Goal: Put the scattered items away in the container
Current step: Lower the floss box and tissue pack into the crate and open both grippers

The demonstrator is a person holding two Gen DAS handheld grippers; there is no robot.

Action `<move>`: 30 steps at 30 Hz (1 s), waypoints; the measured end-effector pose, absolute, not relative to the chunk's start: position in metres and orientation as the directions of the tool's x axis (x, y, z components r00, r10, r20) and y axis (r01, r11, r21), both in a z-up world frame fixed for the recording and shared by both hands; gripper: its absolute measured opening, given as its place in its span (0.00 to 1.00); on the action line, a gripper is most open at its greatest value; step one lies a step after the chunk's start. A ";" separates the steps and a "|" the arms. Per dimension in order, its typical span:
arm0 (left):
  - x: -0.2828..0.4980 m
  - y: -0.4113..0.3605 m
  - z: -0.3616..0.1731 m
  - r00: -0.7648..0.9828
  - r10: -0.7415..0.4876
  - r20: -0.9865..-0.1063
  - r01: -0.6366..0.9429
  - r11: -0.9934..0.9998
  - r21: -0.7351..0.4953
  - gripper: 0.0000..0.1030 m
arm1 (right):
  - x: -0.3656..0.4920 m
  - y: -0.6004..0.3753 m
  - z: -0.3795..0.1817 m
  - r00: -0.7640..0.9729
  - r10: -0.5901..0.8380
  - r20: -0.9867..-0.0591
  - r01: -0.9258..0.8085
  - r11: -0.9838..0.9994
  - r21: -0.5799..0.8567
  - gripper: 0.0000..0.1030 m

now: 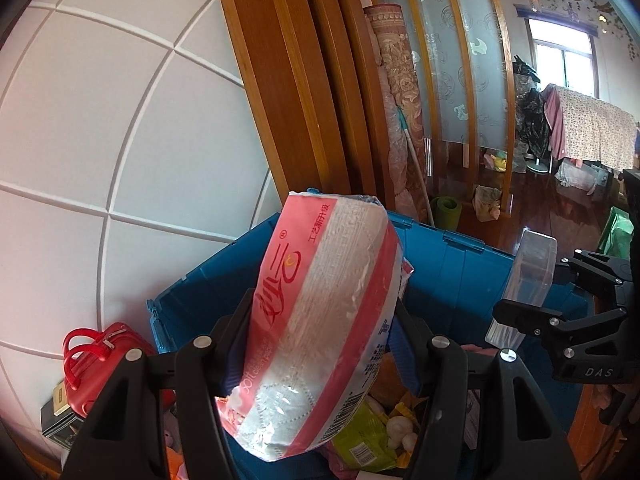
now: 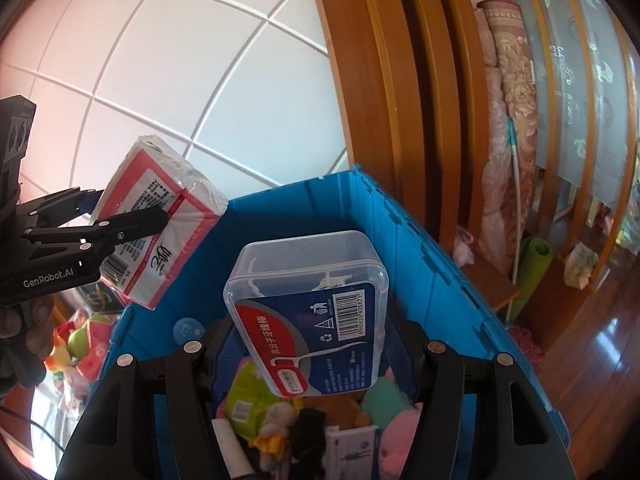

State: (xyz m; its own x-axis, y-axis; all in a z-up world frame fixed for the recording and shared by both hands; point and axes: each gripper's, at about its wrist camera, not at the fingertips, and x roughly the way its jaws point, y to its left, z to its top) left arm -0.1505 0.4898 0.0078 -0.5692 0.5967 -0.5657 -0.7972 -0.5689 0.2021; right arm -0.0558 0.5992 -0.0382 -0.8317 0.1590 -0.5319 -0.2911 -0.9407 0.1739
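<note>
My left gripper is shut on a pink and white tissue pack and holds it above the blue crate. The left gripper and the tissue pack also show at the left of the right wrist view, over the crate's left wall. My right gripper is shut on a clear plastic floss-pick box with a blue and red label, held over the open blue crate. That box and the right gripper show at the right of the left wrist view.
The crate holds a green packet, plush toys and a white box. A red case stands left of the crate. More toys lie outside it at the left. A white panelled wall and wooden door frame stand behind.
</note>
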 end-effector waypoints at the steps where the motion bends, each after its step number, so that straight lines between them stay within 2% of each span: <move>1: -0.153 0.491 0.007 -0.569 0.597 -0.566 -0.797 -0.569 0.202 0.57 | -0.058 0.600 -0.038 -0.831 0.160 -0.532 -0.291 -0.941 0.172 0.60; 9: -0.170 0.499 0.001 -0.564 0.594 -0.574 -0.798 -0.571 0.193 0.58 | -0.073 0.608 -0.044 -0.826 0.156 -0.541 -0.290 -0.942 0.171 0.60; 14: -0.190 0.499 0.000 -0.562 0.592 -0.577 -0.782 -0.607 0.139 0.62 | -0.084 0.611 -0.047 -0.820 0.152 -0.552 -0.288 -0.943 0.167 0.60; 15: -0.195 0.499 0.001 -0.572 0.585 -0.575 -0.768 -0.628 0.126 0.67 | -0.085 0.611 -0.046 -0.820 0.154 -0.552 -0.288 -0.943 0.165 0.60; 17: -0.206 0.496 0.003 -0.596 0.557 -0.579 -0.731 -0.674 0.104 0.88 | -0.087 0.611 -0.045 -0.825 0.161 -0.542 -0.288 -0.944 0.158 0.61; 18: -0.211 0.493 0.004 -0.602 0.551 -0.578 -0.717 -0.691 0.087 1.00 | -0.088 0.611 -0.044 -0.828 0.168 -0.534 -0.291 -0.944 0.155 0.65; 19: -0.214 0.489 0.005 -0.604 0.555 -0.572 -0.710 -0.701 0.069 1.00 | -0.090 0.611 -0.043 -0.832 0.172 -0.527 -0.295 -0.943 0.158 0.88; 20: -0.216 0.486 0.005 -0.601 0.558 -0.573 -0.709 -0.703 0.060 1.00 | -0.090 0.611 -0.042 -0.837 0.179 -0.516 -0.299 -0.941 0.159 0.99; 25: -0.217 0.472 -0.006 -0.615 0.528 -0.586 -0.699 -0.709 0.095 1.00 | -0.098 0.613 -0.052 -0.836 0.174 -0.521 -0.298 -0.940 0.165 1.00; 30: -0.218 0.450 -0.014 -0.602 0.525 -0.601 -0.694 -0.717 0.068 1.00 | -0.101 0.609 -0.057 -0.833 0.156 -0.531 -0.280 -0.947 0.160 1.00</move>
